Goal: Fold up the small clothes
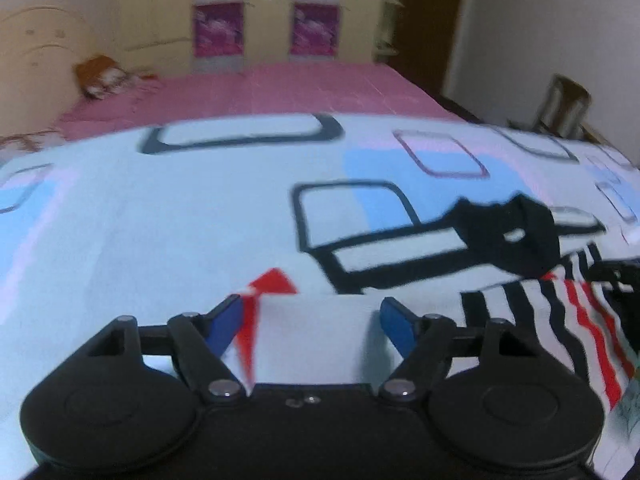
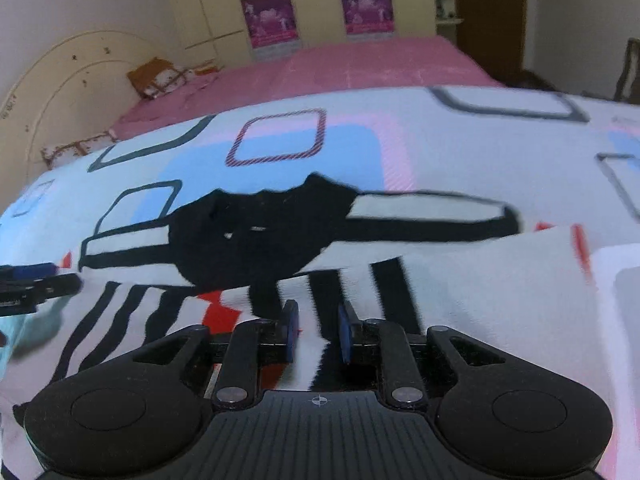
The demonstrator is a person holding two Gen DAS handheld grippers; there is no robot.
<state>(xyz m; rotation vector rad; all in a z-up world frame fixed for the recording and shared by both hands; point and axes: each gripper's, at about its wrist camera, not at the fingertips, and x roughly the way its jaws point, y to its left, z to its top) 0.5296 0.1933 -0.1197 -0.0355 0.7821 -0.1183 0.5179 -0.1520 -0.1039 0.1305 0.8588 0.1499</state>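
Note:
A white small garment with black and red stripes (image 1: 560, 312) lies on the patterned sheet (image 1: 160, 220). Its white, red-edged part (image 1: 312, 340) sits between the wide-apart blue pads of my left gripper (image 1: 316, 316), which is open. In the right wrist view the same striped garment (image 2: 120, 320) spreads under my right gripper (image 2: 317, 330). The right jaws stand a narrow gap apart and striped cloth shows through the gap; no pad visibly presses on it. A small black garment (image 2: 256, 236) lies crumpled just beyond, also the black garment (image 1: 508, 236) at the right in the left wrist view. My left gripper's finger (image 2: 36, 276) shows at the left edge.
The patterned sheet (image 2: 440, 152) covers the near part of a bed with a pink cover (image 2: 360, 68). A brown and white pillow (image 2: 160, 76) lies by the cream headboard (image 2: 60, 92). A wardrobe (image 1: 264, 12) stands behind the bed and a chair (image 1: 568, 104) at its right.

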